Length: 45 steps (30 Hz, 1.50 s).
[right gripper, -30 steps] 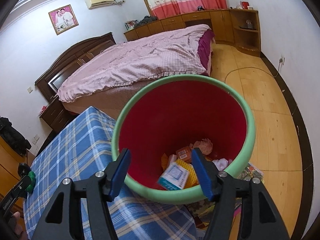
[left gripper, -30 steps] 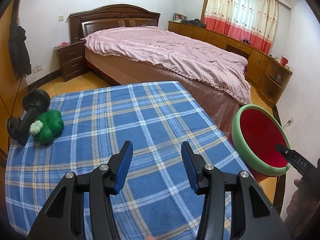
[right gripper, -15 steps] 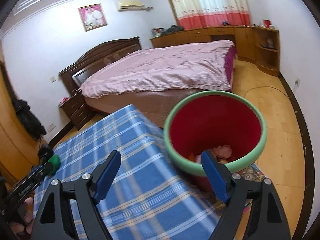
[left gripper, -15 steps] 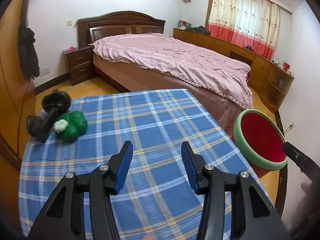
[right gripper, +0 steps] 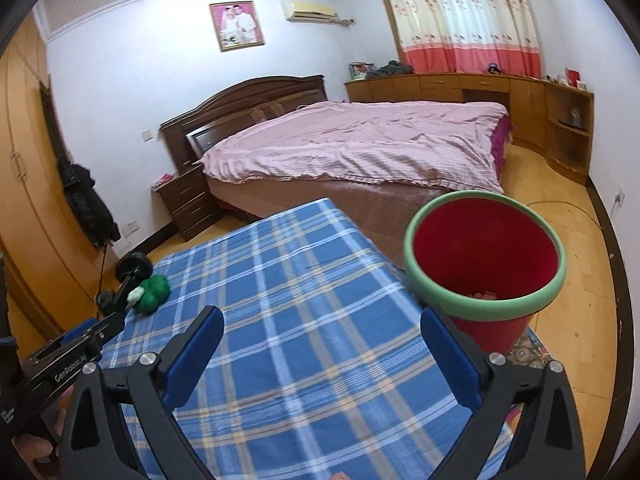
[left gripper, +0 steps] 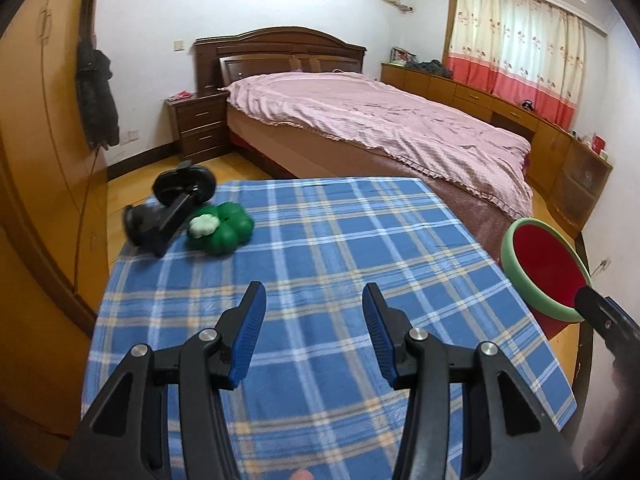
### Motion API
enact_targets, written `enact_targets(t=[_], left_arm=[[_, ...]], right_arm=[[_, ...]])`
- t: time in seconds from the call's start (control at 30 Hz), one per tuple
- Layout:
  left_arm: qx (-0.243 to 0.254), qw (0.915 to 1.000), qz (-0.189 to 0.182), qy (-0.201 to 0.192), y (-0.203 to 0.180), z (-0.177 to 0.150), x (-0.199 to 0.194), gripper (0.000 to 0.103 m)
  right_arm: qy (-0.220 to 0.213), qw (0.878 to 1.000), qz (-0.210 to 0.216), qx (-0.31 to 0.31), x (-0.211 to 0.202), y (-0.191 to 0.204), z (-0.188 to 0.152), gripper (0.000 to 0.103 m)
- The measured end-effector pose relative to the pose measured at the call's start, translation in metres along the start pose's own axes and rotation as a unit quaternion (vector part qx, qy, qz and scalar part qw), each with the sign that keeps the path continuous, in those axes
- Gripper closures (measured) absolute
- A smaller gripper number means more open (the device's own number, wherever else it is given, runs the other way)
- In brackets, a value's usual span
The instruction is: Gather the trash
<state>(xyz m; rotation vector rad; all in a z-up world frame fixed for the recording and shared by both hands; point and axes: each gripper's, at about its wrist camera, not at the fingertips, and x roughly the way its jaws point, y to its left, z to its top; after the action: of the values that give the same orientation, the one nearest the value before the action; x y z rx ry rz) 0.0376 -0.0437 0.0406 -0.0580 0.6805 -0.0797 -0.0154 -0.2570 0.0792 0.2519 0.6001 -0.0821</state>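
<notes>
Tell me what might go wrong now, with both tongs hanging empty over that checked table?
The red bin stands hard against the table's edge, so a swinging arm could tip it. The green toy and black roller sit at the far corner, and the roller partly overhangs it. The right tongs are opening and could catch the cloth.

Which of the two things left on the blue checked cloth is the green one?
The clover-shaped green toy with the small white flower on top. It lies just right of the black wheeled roller, at the cloth's far left corner.
</notes>
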Motion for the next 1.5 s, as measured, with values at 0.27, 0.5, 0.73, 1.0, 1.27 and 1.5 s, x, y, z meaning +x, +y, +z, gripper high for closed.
enact_targets(t=[0.27,0.5,0.73,1.0,1.27,1.5], left_arm=[[-0.012,0.9998,0.003,-0.014,0.010,-0.008,-0.023,0.052],[-0.010,0.9991,0.026,-0.031,0.011,-0.012,-0.038,0.052],[-0.020,0.9990,0.020,-0.035,0.012,-0.009,-0.046,0.052],[-0.022,0.9983,0.033,-0.043,0.013,-0.010,-0.045,0.052],[-0.019,0.9976,0.040,-0.053,0.015,-0.010,-0.046,0.052],[-0.019,0.9976,0.040,-0.053,0.015,-0.010,-0.046,0.052]], right_arm=[[-0.017,0.999,0.010,-0.025,-0.020,0.028,-0.013,0.001],[-0.027,0.999,0.012,-0.031,-0.035,0.036,-0.019,0.001],[-0.031,0.999,0.010,-0.029,-0.043,0.038,-0.021,0.001],[-0.031,0.999,0.004,-0.036,-0.046,0.039,-0.014,0.001],[-0.028,0.999,0.007,-0.036,-0.044,0.040,-0.013,0.001],[-0.024,0.999,0.008,-0.034,-0.041,0.041,-0.013,0.001]])
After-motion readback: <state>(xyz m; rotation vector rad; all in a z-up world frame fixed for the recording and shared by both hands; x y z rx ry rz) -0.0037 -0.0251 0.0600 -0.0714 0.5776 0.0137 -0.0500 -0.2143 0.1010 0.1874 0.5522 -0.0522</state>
